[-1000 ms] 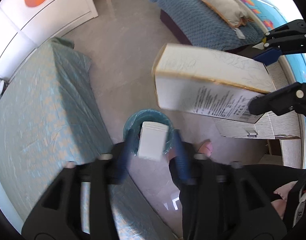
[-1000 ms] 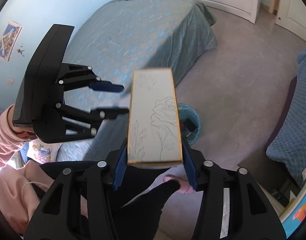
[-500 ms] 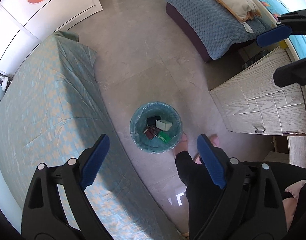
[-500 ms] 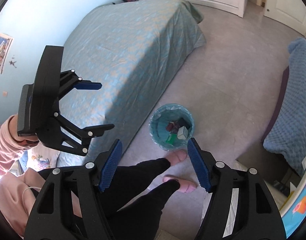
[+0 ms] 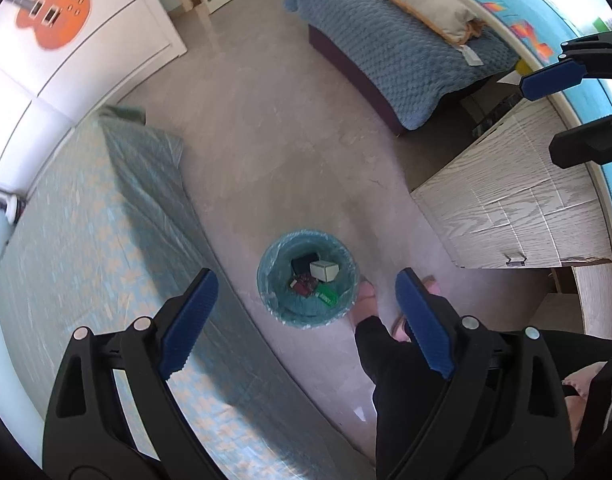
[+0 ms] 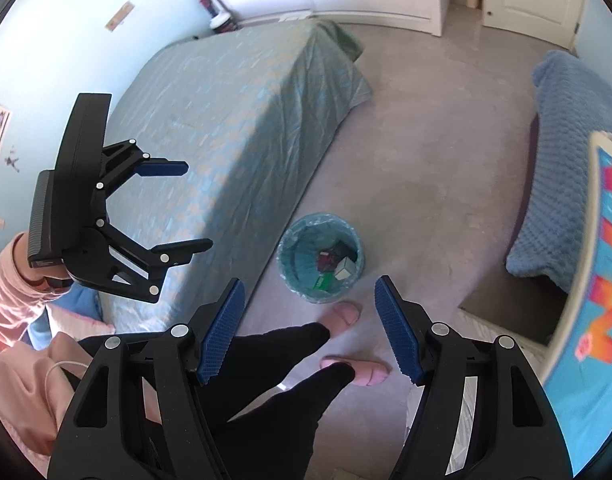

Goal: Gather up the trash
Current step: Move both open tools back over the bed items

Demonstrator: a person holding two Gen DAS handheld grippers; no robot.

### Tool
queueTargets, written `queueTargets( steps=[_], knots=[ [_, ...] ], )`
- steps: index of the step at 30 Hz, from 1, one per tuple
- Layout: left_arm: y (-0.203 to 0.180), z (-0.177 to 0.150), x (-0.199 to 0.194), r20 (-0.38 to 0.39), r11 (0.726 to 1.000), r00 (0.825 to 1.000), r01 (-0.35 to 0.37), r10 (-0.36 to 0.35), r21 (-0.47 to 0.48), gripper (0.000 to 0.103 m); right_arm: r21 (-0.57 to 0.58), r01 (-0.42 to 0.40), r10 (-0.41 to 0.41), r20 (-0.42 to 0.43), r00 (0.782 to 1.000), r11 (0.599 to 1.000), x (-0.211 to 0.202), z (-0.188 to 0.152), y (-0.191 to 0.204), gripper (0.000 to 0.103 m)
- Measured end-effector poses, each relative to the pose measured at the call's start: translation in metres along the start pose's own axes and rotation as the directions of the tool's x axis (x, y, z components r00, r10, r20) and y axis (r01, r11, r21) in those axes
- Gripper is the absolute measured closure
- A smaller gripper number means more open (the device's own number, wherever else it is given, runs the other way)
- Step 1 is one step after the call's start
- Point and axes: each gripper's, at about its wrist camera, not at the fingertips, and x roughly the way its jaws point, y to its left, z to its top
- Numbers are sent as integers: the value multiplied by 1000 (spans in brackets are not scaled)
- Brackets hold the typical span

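Both tongs, left (image 5: 306,316) and right (image 6: 310,328), released and empty above the bin (image 5: 308,278); boxes (image 5: 324,270) inside look light, stiff, grippable across flat sides.

The grey floor (image 5: 273,128) carries a blue-lined trash bin (image 5: 308,278), standing beside the long edge of the teal-covered bed (image 6: 233,112). Just beside the bin rest the person's two feet in pink slippers (image 6: 346,314). A second bed with a blue blanket (image 5: 390,52) stands across the floor.
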Motion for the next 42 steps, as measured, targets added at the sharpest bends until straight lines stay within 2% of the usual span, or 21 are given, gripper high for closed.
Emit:
queueTargets(
  steps=[6, 11, 15, 18, 24, 30, 35, 36, 42],
  knots=[
    [-28, 24, -10, 35, 998, 999, 3, -5, 70, 12, 58, 27, -30, 57, 998, 998, -26, -21, -17, 35],
    [-55, 44, -20, 67, 989, 998, 9, -19, 147, 9, 123, 53, -66, 109, 992, 991, -50, -44, -35, 30],
    [-86, 63, -28, 91, 971, 995, 20, -43, 239, 7, 186, 80, -108, 146, 983, 979, -70, -70, -51, 25],
    [-115, 78, -32, 102, 946, 993, 25, -62, 324, 7, 253, 100, -147, 176, 973, 962, -88, -93, -66, 24],
    [-178, 105, -38, 114, 868, 988, 34, -103, 495, 7, 399, 143, -245, 218, 945, 906, -125, -154, -96, 24],
    [-251, 127, -49, 119, 760, 981, 39, -152, 649, 7, 530, 192, -352, 219, 910, 826, -163, -219, -121, 24],
    [-301, 141, -55, 110, 680, 975, 51, -191, 731, 7, 614, 243, -436, 185, 881, 751, -193, -274, -140, 23],
    [-316, 144, -57, 107, 655, 974, 50, -198, 754, 7, 625, 247, -445, 180, 877, 740, -196, -282, -142, 23],
    [-374, 157, -63, 99, 554, 969, 44, -226, 831, 7, 688, 273, -500, 150, 853, 672, -218, -334, -158, 23]
  ],
)
